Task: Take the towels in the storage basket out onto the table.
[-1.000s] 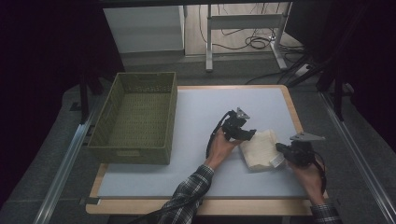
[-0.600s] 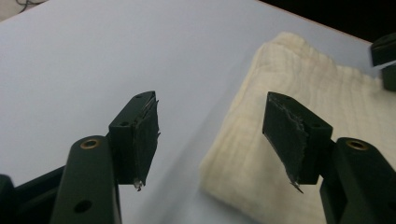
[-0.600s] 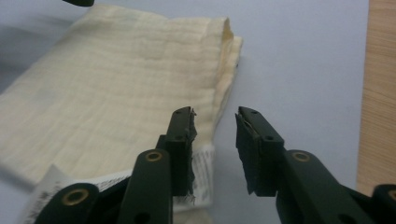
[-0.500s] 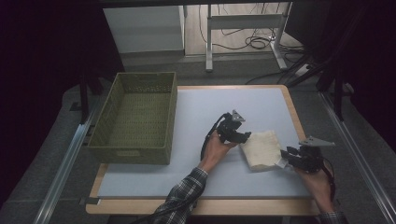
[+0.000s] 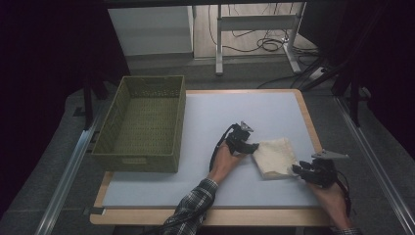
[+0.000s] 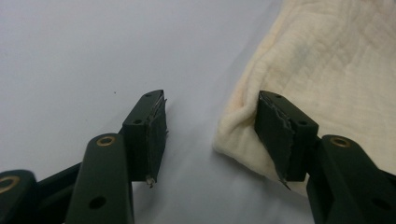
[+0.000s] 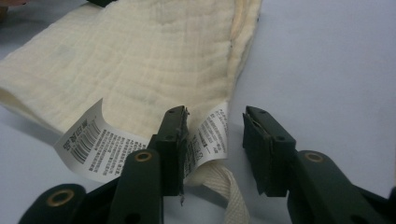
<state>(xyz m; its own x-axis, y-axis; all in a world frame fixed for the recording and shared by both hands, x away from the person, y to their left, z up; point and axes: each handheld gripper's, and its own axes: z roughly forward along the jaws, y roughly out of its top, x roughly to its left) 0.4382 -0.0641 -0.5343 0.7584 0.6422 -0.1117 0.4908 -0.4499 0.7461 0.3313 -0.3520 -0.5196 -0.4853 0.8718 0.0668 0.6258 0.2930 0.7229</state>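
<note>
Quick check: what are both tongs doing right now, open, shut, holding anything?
Left tongs: open, jaws just been closing, straddling a corner of the folded cloth.
Right tongs: open at the cloth's label corner, gripping nothing.

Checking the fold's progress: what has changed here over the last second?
Both grippers sank to the folded cloth: left gripper closing around its corner, right gripper opened off its tag end, pads clear. Cloth and basket stayed put.
</note>
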